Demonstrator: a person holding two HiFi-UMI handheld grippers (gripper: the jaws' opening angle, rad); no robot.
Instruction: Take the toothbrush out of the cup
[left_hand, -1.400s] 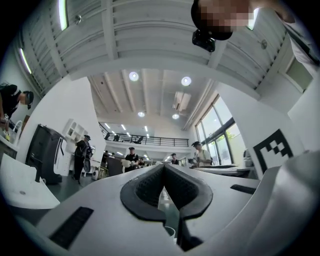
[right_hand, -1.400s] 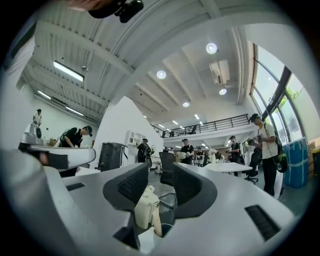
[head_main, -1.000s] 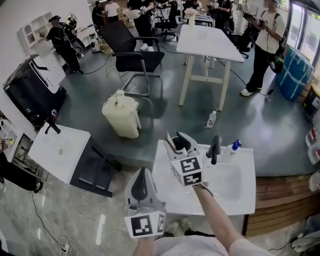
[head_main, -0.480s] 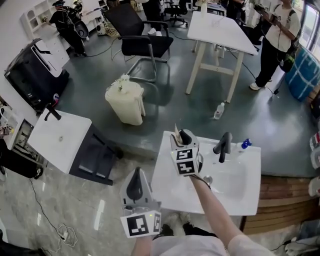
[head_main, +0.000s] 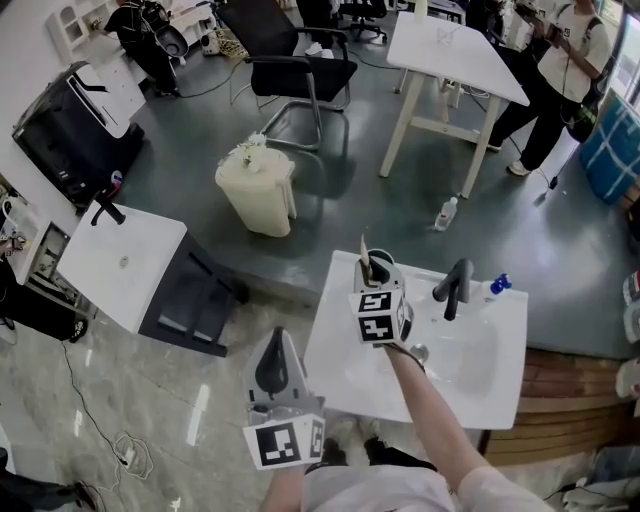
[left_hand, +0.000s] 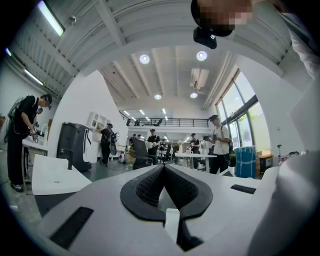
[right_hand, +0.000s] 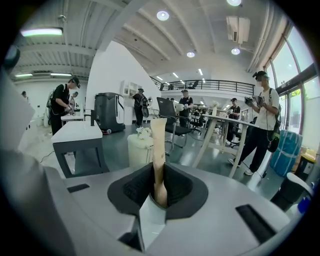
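At the far left of the head view stands a small white washstand (head_main: 120, 268) with a black tap; further in, a cream bin (head_main: 257, 190) sits on the grey floor; the left gripper (head_main: 273, 362) hangs over the pale floor just off the left edge of the white basin (head_main: 345, 375), well apart from the task's thing; in the left gripper view its dark pads (left_hand: 147, 185) meet at the tip with nothing between them; the right gripper (head_main: 376, 268) is at the basin's back left corner, and in the right gripper view its jaws are closing on the toothbrush (right_hand: 159, 145), the pads lying against either side of the pale handle; the handle stands upright and rises above the jaws; the gripper hides the cup, so I cannot tell how the brush sits in it; to the right come a black tap (head_main: 455, 285) and a blue-capped bottle (head_main: 498, 286).
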